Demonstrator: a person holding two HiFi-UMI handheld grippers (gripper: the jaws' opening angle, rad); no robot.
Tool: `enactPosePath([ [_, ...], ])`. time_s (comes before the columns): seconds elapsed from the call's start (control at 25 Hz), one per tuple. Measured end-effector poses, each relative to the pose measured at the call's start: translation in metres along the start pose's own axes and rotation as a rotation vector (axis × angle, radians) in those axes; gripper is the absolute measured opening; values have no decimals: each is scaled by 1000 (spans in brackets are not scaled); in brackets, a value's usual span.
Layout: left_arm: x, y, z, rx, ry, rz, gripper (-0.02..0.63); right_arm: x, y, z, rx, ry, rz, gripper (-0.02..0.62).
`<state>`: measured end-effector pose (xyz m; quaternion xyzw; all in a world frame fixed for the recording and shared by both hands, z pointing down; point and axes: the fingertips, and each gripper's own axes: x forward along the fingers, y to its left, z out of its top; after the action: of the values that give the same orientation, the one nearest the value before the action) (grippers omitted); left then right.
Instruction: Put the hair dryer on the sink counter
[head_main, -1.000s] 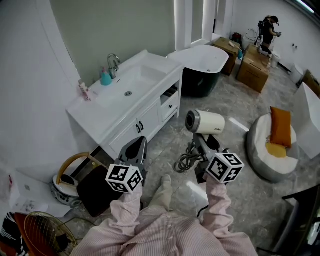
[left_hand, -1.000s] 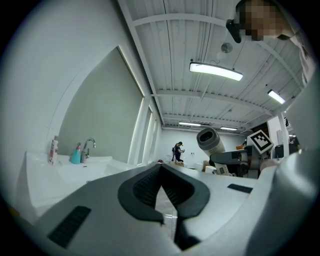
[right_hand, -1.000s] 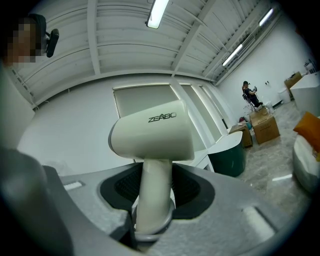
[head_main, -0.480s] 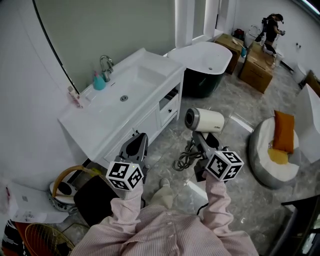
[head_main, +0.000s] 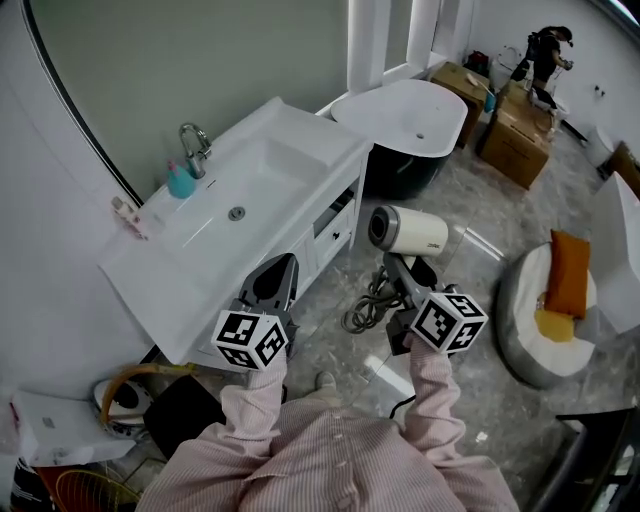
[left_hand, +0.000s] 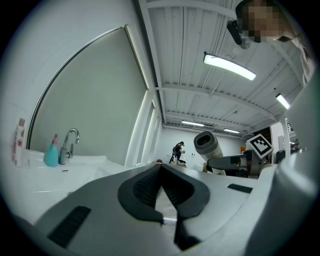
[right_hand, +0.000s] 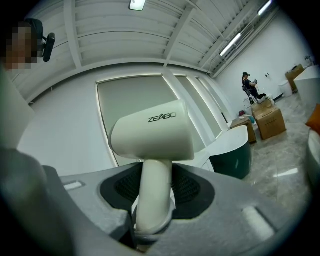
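Note:
A cream hair dryer hangs over the floor just right of the white sink counter, its cord dangling below. My right gripper is shut on its handle, barrel up; in the right gripper view the handle stands between the pads, under the barrel. My left gripper is at the counter's front edge, jaws together and holding nothing; its tips meet in the left gripper view, where the hair dryer shows at right.
On the counter stand a faucet, a teal bottle and a small tube round the basin. A dark bathtub lies beyond. Cardboard boxes, a round white chair with an orange cushion and a basket are on the floor.
Both grippers have moved toward the sink counter, the hair dryer staying in the right one. The counter now lies closer, and its front edge reaches the left gripper.

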<state>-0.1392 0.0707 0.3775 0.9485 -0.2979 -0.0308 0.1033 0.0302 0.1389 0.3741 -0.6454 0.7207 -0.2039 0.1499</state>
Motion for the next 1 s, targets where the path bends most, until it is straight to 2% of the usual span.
enactPosePath([
  [0.76, 91, 81, -4, -31, 31, 42, -2, 129, -49, 13, 30, 43, 18, 158],
  [1.0, 134, 108, -8, -50, 35, 71, -2, 176, -80, 21, 45, 61, 31, 158],
])
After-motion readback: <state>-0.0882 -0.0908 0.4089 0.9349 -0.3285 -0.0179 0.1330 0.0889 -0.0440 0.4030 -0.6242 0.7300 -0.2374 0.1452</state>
